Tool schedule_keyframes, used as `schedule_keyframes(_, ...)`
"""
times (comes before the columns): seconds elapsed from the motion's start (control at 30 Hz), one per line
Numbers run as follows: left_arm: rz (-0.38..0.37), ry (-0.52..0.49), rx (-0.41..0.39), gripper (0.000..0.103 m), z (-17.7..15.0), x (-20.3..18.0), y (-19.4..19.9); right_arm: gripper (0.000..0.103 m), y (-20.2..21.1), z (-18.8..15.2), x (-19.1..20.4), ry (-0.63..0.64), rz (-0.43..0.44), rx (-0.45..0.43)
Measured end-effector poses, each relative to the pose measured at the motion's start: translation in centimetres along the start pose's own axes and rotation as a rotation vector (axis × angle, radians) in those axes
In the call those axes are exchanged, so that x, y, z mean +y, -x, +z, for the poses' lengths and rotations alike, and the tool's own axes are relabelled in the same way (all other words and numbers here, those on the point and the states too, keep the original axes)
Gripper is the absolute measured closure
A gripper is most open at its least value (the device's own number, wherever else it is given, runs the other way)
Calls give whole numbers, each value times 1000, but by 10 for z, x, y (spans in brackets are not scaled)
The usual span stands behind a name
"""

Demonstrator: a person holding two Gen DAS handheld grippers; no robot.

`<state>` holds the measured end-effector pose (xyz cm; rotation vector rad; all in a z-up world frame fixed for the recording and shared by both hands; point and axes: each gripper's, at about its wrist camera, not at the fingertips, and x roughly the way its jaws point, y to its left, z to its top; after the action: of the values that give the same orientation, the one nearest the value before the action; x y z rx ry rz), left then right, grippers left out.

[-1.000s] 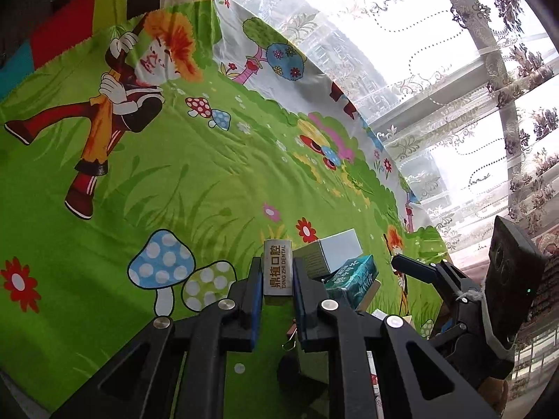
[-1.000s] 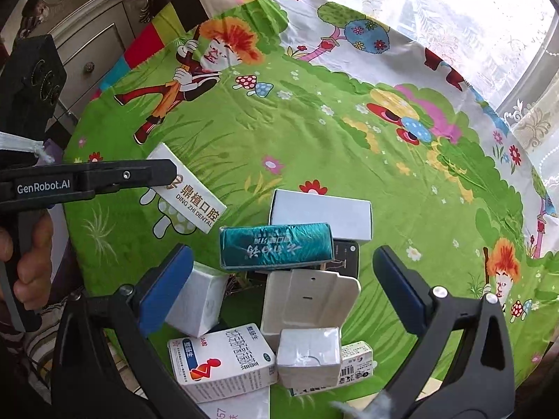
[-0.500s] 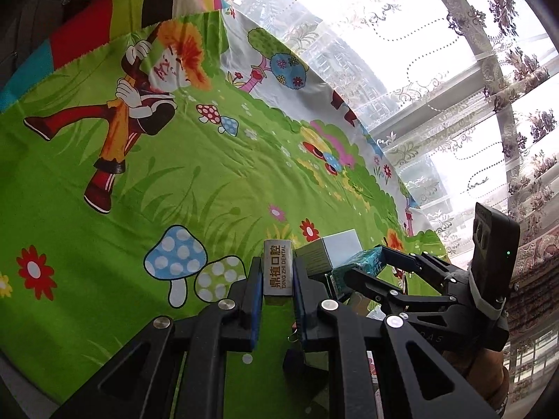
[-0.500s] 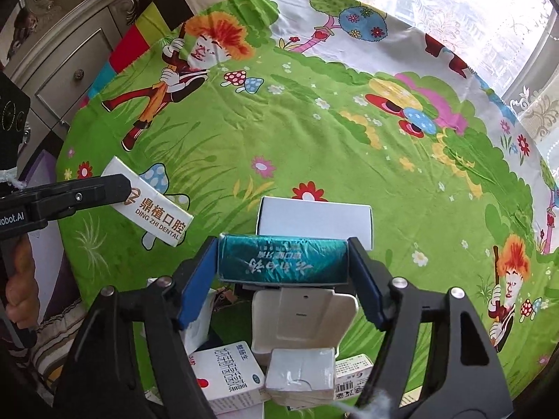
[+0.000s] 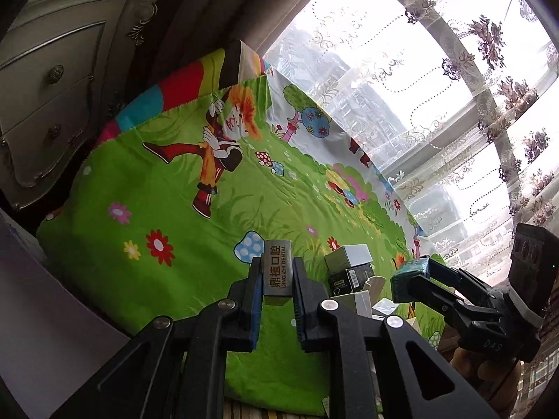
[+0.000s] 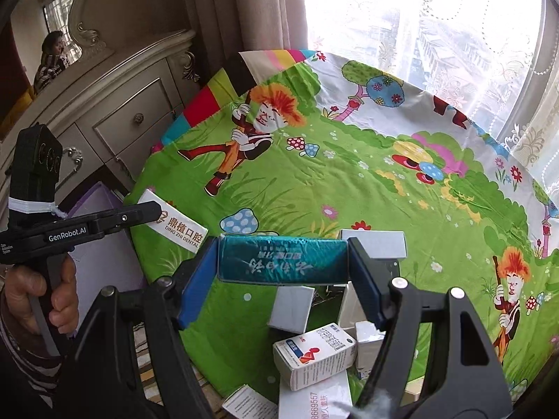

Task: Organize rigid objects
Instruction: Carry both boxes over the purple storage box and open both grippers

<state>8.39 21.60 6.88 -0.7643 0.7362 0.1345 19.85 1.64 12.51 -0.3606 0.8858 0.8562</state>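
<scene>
My left gripper [image 5: 277, 279] is shut on a white "Ding Zhi Dental" box [image 5: 277, 272] and holds it above the near edge of the green cartoon tablecloth [image 5: 174, 188]. The box also shows in the right wrist view [image 6: 181, 228], at the left. My right gripper [image 6: 283, 262] is shut on a teal box [image 6: 283, 260], gripped end to end and lifted above the pile. In the left wrist view the teal box [image 5: 410, 274] hangs at the right.
Several boxes lie below the right gripper: a white box [image 6: 374, 244], a black box [image 5: 351, 277], a white carton with a red figure [image 6: 314, 356] and small white cartons [image 6: 291, 309]. A carved cabinet [image 6: 115, 111] stands left of the table, a curtained window [image 6: 419, 17] behind.
My right gripper closed on the teal box and lifted it off the pile. Both grippers rose and pulled back; the left still holds the dental box.
</scene>
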Motion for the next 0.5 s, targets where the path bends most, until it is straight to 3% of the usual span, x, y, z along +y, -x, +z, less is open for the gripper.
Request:
schedule_keyframes(0.3, 141, 71, -77, 87, -20, 72, 80, 28, -18, -26, 113, 101, 155, 33)
schedule_keyframes(0.5, 235, 78, -91, 87, -37, 103, 110, 28, -37, -43, 186, 174, 244, 75)
